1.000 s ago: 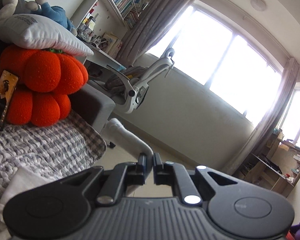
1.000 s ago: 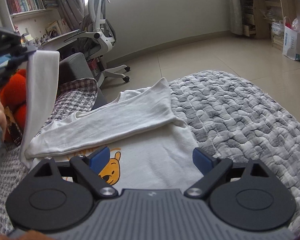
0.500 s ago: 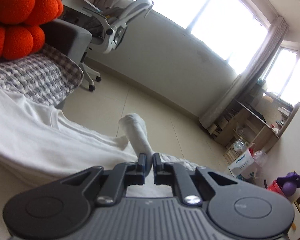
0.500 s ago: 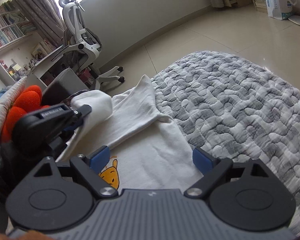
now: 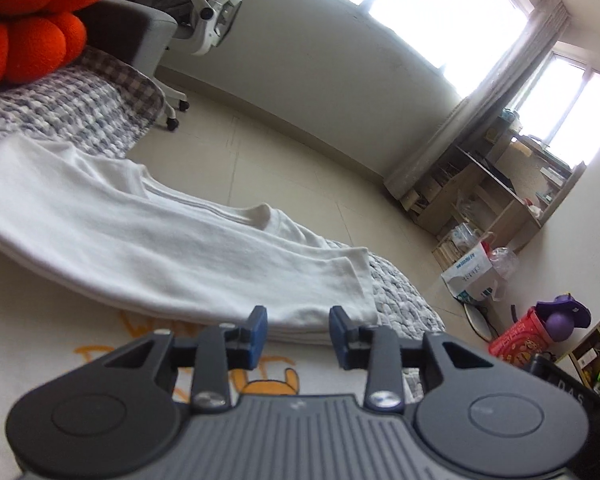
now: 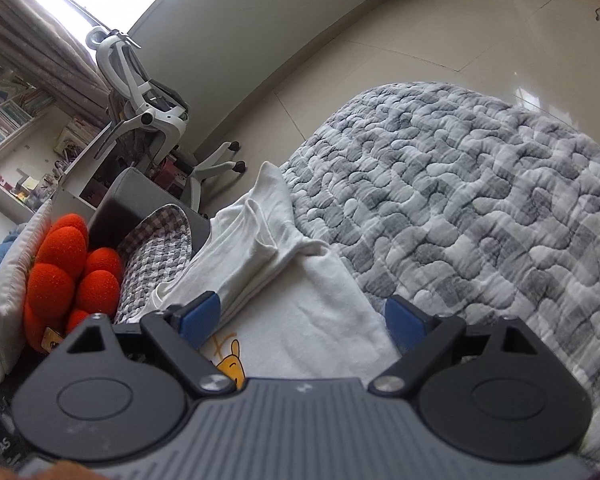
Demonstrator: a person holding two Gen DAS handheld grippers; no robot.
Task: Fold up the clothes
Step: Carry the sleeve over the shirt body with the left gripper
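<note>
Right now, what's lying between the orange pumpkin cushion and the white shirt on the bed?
In the right wrist view, a grey checked blanket lies between the orange cushion and the white shirt.

Place: home bedroom or study
Evidence: quilted bed cover [image 6: 480, 208], bookshelf [image 6: 4, 120], office chair [image 6: 148, 108], curtains [image 5: 512, 76], orange plush cushion [image 6: 68, 268]

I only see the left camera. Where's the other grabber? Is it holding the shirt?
Observer: No. The right gripper is wide open above the white shirt, gripping nothing.
Operator: Is there more bed beside the shirt?
Observer: Yes, the grey quilted blanket spreads wide to the shirt's right.
Operator: What's behind the orange cushion?
Observer: A white pillow leans against the orange cushion.
</note>
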